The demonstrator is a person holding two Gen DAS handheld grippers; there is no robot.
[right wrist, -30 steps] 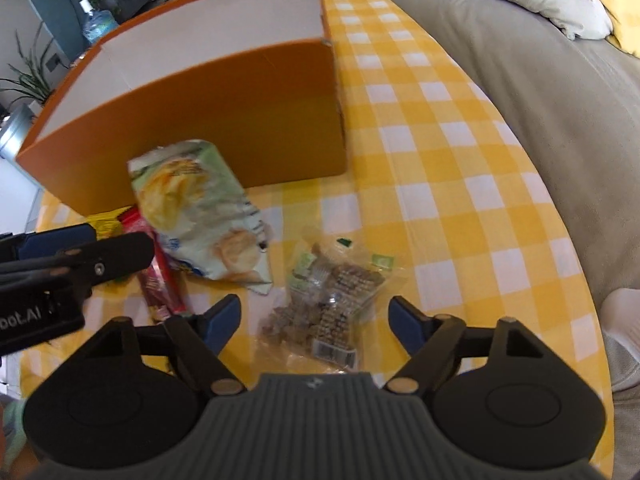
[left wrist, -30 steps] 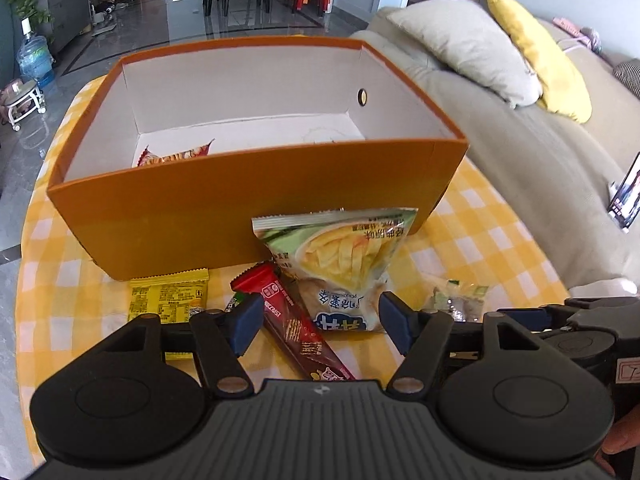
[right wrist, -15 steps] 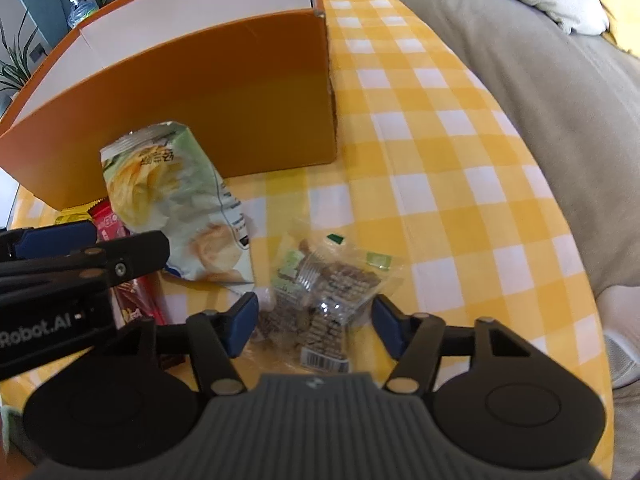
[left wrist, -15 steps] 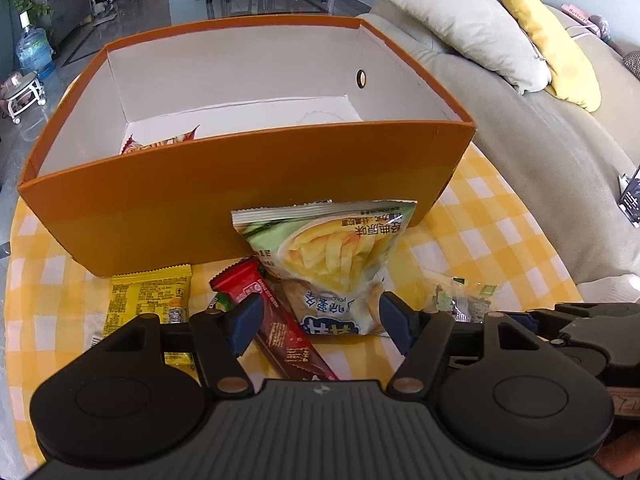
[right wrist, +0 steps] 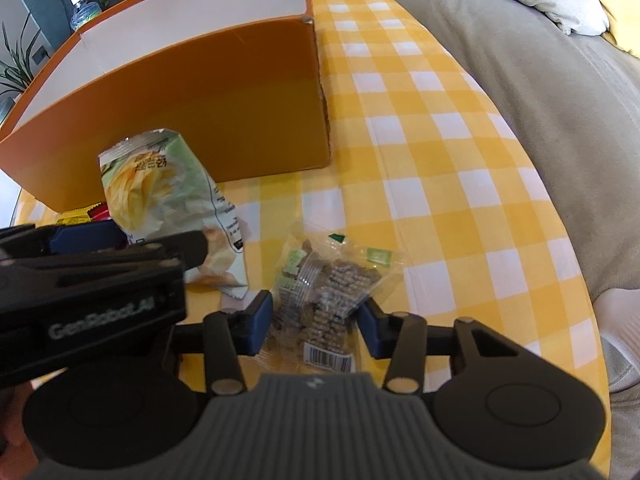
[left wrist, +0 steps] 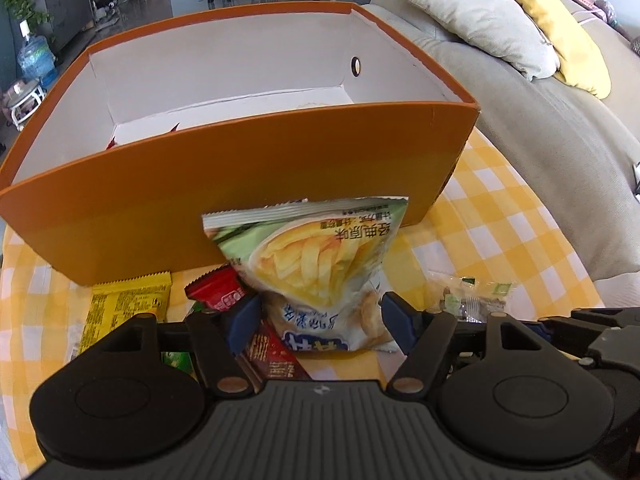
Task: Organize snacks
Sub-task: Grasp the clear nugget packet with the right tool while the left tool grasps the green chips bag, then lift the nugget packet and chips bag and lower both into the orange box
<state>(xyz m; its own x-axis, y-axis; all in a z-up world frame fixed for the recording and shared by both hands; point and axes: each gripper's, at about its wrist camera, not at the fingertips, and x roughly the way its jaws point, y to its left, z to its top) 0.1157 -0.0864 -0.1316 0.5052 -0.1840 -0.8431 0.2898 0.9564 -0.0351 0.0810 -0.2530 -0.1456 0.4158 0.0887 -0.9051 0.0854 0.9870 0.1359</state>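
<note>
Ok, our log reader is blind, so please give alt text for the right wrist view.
The right gripper, jaws open, straddles a clear snack bag on a yellow checked tablecloth. The left gripper reaches around a chip bag leaning against an orange box.

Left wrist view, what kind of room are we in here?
Most likely a home living room: a beige sofa with a yellow cushion beside the gingham-covered table, and a water jug on a glossy tiled floor beyond.
</note>
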